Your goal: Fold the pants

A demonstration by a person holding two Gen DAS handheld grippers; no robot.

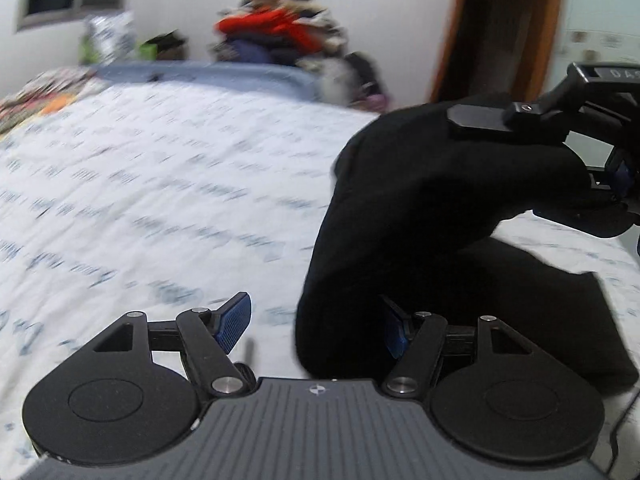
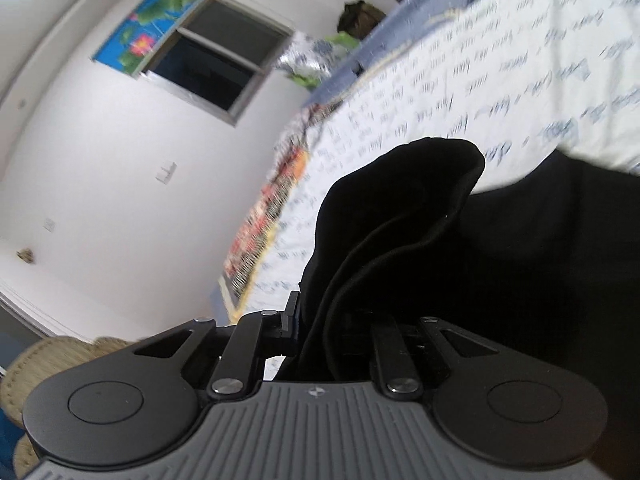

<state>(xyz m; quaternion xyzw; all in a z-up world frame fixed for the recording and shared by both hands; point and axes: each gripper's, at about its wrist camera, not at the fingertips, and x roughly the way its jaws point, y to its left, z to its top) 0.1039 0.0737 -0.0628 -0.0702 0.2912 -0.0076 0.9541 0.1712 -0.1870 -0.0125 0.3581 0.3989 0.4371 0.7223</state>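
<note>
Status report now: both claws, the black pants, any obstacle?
Right claw shut on black fabric pants, lifted. Left claw open beside them. White printed bedsheet: no obstacle seen.

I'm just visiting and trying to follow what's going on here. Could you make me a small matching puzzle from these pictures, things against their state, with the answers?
Things:
1. left gripper
2. right gripper
3. black pants
4. bedspread

States:
A. white with printed writing
B. partly lifted off the bed
C. jaws open
D. clamped on fabric

Pairs: 1-C, 2-D, 3-B, 4-A
</note>
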